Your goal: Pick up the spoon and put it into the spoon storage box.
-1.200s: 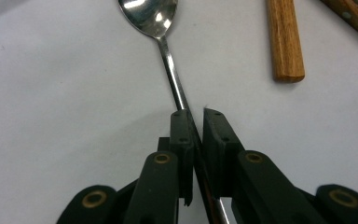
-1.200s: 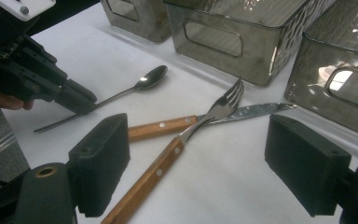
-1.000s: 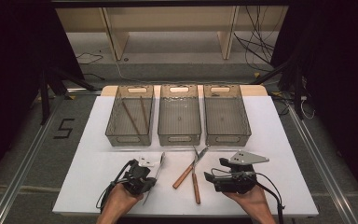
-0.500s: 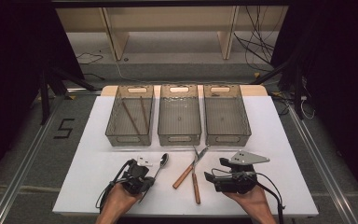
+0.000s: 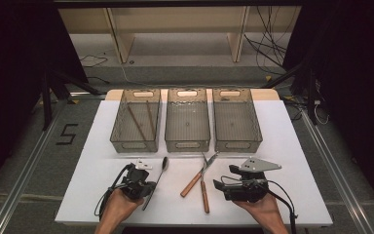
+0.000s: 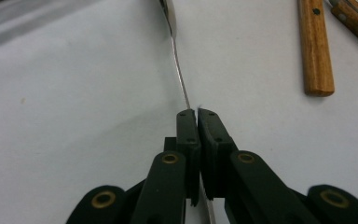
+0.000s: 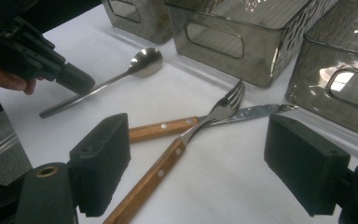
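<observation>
The left gripper (image 6: pixel 196 112) was clamped on the thin handle of a shiny metal spoon (image 6: pixel 181 74), low and left of centre in the high view, on the white table (image 5: pixel 102 156) over grey flooring.

Glossy metal spoon (image 7: pixel 144 63), wooden-handled fork (image 7: pixel 186 135), smoky clear plastic bins (image 5: pixel 187 119), matt white table (image 5: pixel 292 161)

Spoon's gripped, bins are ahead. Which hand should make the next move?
Left, probably. The left gripper is shut on the spoon handle, so it can carry it toward the bins. The right gripper is open, facing the fork and knife, holding nothing.
</observation>
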